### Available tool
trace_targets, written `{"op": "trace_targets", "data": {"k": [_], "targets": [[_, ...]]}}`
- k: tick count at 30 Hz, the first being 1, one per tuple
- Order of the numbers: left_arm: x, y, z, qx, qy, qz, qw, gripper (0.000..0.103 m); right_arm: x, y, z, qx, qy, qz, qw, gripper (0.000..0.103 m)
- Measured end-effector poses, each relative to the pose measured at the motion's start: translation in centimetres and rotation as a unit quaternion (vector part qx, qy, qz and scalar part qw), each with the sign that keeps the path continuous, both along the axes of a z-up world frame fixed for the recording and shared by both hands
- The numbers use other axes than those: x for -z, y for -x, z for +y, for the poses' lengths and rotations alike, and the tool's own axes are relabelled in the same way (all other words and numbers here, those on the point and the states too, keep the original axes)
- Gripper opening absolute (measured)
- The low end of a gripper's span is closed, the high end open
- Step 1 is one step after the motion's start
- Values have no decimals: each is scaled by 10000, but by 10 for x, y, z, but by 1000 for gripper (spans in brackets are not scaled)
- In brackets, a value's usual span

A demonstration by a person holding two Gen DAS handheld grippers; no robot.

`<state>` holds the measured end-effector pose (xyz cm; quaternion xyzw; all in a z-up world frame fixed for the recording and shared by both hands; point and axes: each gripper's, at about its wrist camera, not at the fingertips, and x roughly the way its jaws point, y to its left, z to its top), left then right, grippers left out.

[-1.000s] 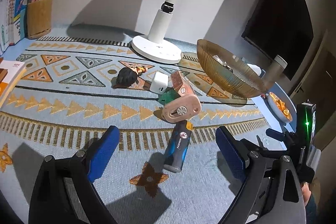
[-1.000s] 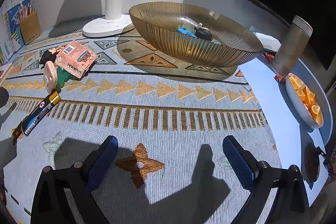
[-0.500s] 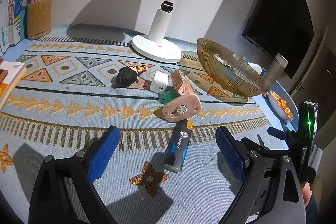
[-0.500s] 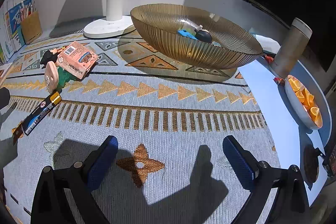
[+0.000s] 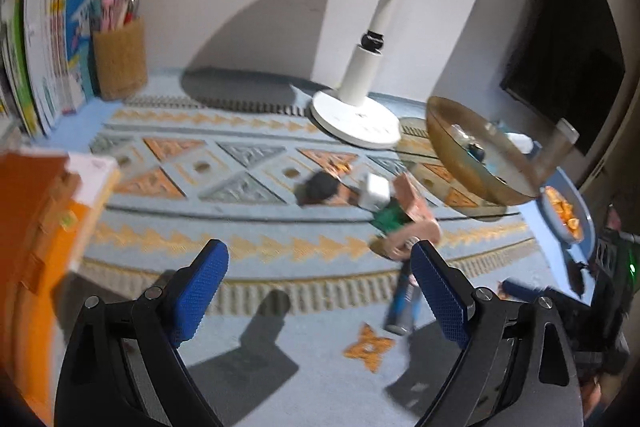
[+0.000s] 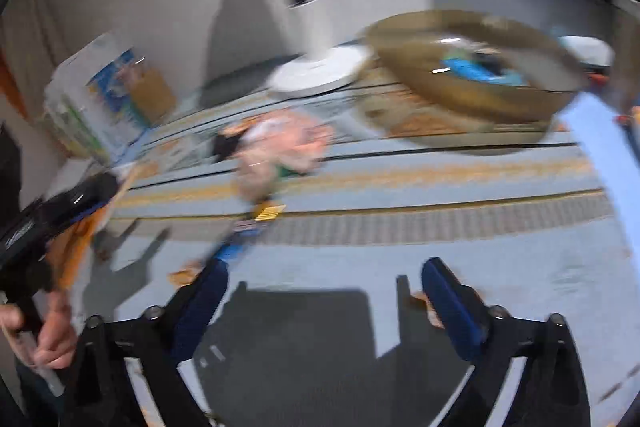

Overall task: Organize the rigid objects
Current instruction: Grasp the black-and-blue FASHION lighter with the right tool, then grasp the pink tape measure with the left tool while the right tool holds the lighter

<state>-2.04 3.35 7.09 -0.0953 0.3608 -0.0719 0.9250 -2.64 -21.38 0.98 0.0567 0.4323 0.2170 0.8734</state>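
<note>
Left claw [image 5: 320, 283] gapes wide, nothing between its blue pads, hanging over the patterned mat [image 5: 256, 155]. Right claw [image 6: 324, 291] also released and empty; its jaws have just been closing in somewhat, with only bare mat between them.

Left view is fairly sharp; right view is smeared by motion. Left view alone shows the pen cup [image 5: 118, 61] with pens and pencils in it, the books [image 5: 48, 51] leaning at far left, an orange box [image 5: 36, 227] close at the left edge, and a dish of orange slices [image 5: 566, 215] at right. Right view alone shows a hand [image 6: 52, 331] gripping the other tool's handle at lower left.

Bowl [image 5: 480, 155] sits right of the lamp base [image 5: 356, 119]. From the right view a blue thing and a dark thing lie in the bowl [image 6: 472, 75]; exact shapes are blurred. From the left they are just small specks.

Loose items sit clustered mid-mat, well apart from both claws: a dark figure [image 5: 320, 187], white cube [image 5: 376, 189], pinkish box [image 5: 412, 199], green piece [image 5: 390, 221], and a pink round tool [image 5: 412, 239]. Screwdriver [image 5: 402, 307] lies just below the cluster, partly hidden behind the left claw's right finger. In the right view the cluster is one pink smear [image 6: 280, 147]; the screwdriver [image 6: 248, 231] is a streak.

Lamp head is cut off at top.
</note>
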Motion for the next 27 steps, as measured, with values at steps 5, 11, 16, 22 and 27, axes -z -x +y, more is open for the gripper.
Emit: {"op": "trace_targets", "data": {"k": [5, 11, 16, 22, 27], "targets": [[-8, -10, -7, 150, -289, -109, 9994, 92, 14, -21, 60, 214, 578, 312, 9976, 79], [2, -24, -18, 416, -841, -59, 9956, 92, 26, -22, 85, 534, 1353, -107, 9893, 54], [17, -35, -45, 1186, -1077, 167, 9869, 86, 24, -17, 53, 412, 1257, -37, 9912, 23], [46, -46, -85, 1912, -1438, 517, 9696, 79, 26, -10, -11, 867, 1315, 5, 9875, 23], [54, -49, -114, 2269, -1750, 529, 9566, 74, 24, -11, -41, 954, 1102, 54, 9893, 23]]}}
